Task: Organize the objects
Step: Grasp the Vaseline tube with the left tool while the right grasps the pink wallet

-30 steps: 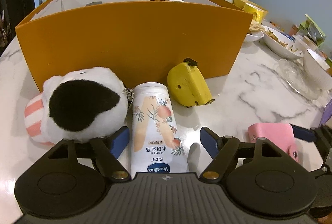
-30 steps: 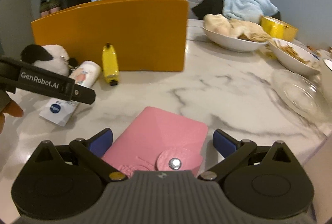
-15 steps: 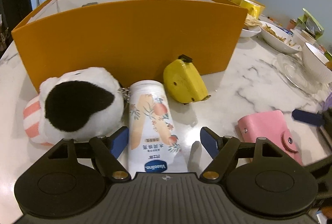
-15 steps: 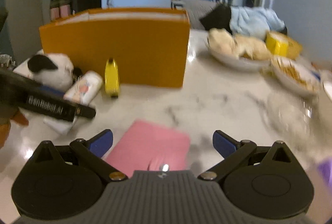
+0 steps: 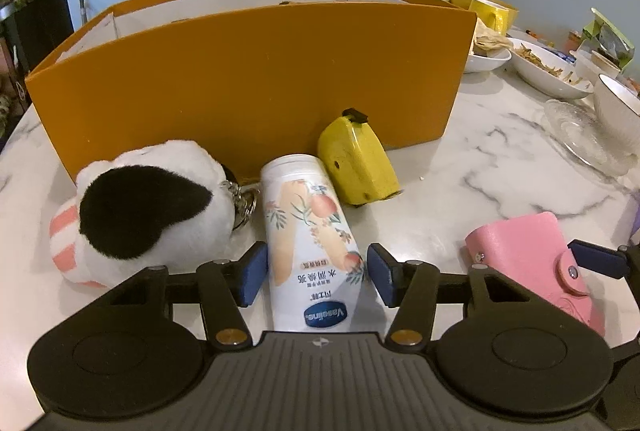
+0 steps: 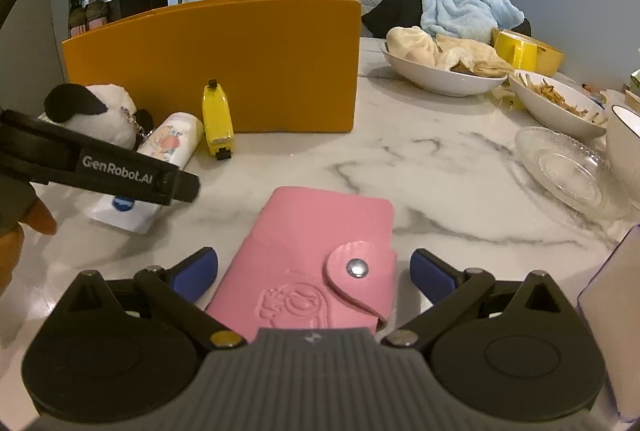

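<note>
Two tools: left (image 5: 317, 273) closing around Vaseline tube (image 5: 310, 231); right (image 6: 314, 271) apart astride wallet (image 6: 316, 263).

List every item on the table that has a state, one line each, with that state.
Left hand-held gripper: jaws just closing around the tube, small gaps remain.
Right hand-held gripper: open, straddling the wallet.
Vaseline tube: lying flat, cap toward the box.
Pink wallet: lying flat, snapped shut.
Orange box: upright, open top.
Yellow tape measure: lying against the box.
Plush keychain: lying on its side.
Glass dish: empty.
</note>
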Demonstrator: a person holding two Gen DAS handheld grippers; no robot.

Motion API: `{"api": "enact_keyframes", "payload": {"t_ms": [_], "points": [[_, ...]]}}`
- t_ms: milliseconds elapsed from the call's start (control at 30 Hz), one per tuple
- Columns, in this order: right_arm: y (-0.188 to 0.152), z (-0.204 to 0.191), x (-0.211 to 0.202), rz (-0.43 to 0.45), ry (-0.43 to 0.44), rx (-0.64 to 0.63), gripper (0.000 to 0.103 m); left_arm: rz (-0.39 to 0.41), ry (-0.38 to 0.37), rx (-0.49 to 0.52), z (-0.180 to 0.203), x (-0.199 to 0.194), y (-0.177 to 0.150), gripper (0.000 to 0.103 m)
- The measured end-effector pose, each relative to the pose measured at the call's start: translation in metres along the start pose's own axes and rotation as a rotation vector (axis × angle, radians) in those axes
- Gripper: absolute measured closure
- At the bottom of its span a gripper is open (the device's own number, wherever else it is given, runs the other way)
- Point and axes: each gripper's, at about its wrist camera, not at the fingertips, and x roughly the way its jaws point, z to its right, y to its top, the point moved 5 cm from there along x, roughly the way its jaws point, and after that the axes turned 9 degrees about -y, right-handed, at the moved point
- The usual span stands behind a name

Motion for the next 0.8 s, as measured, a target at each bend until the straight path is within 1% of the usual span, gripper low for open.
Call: {"api": "enact_keyframes", "payload": {"t_ms": [67,133,167,300,533,800], "points": [[0.0,0.0,-0.001,0.003,0.006,-0.006,0.003,0.003,-0.018,-0.024,-0.002,-0.001,0.001,0.043],[0.0,0.0,-0.003,0.017,0.013,-0.015,0.013,-0.002,-0.014,-0.027,-0.001,-0.001,0.001,0.044],[0.001,-0.001,-0.004,0.017,0.016,-0.019,0.015,-0.005,-0.01,-0.027,-0.001,-0.001,0.001,0.044],[0.002,0.0,-0.003,0.007,0.026,-0.014,0.016,-0.006,0.011,-0.032,0.002,-0.002,0.001,0.044],[0.002,0.0,-0.007,0.019,0.038,-0.025,0.018,0.008,0.059,-0.005,0.008,-0.009,-0.001,0.045],[0.001,-0.002,-0.009,0.023,0.055,-0.028,0.019,0.018,0.067,-0.013,0.008,-0.015,-0.002,0.047]]}}
